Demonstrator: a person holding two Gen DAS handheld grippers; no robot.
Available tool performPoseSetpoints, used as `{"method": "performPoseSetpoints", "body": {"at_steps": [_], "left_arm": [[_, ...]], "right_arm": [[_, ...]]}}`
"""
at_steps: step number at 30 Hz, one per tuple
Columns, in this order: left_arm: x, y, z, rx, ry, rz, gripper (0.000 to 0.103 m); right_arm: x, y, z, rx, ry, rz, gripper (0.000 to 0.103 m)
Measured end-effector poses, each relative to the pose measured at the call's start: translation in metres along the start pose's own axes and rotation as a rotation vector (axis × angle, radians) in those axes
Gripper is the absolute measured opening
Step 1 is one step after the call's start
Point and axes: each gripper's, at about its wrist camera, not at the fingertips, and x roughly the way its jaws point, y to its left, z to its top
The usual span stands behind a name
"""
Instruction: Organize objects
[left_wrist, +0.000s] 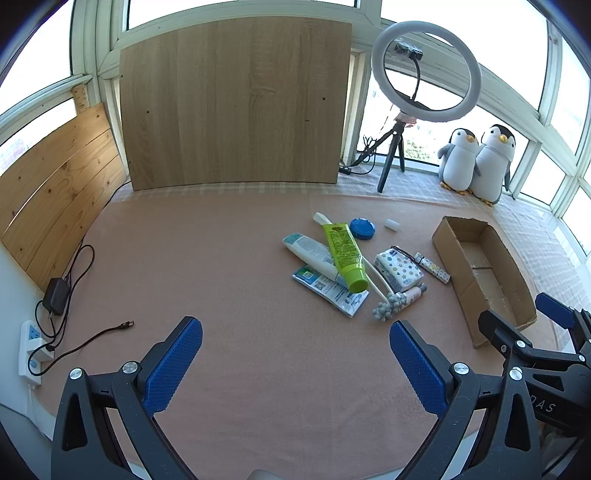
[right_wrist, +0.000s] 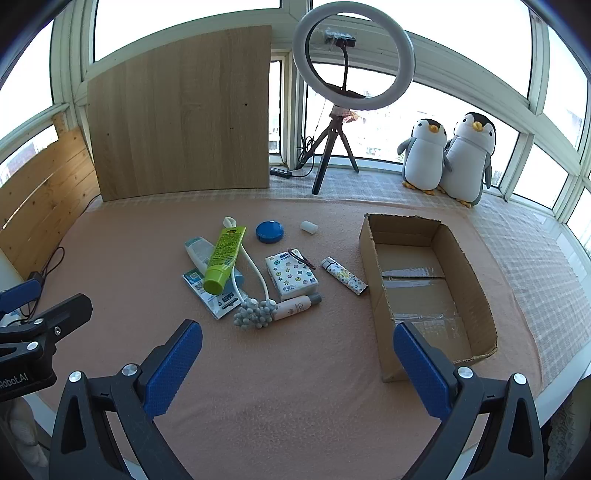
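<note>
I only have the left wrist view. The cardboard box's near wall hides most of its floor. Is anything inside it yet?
Observer: No. The right wrist view looks straight into the cardboard box. It is empty, with only clear tape across its floor.
Operator: And the pink bottle half hidden by the tissue pack?
Observer: Here the pink bottle shows whole. It lies on its side with its grey cap on, just below the tissue pack in the picture.
</note>
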Motion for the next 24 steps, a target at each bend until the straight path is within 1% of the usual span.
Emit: {"method": "performPoseSetpoints", "body": {"at_steps": [24], "left_arm": [[0.0053,-0.0073,0.0048,0.011,0.012,-0.011,0.103]], "right_arm": [[0.0054,-0.0046,0.0003,0.008,0.013,0.0,0.102]]}}
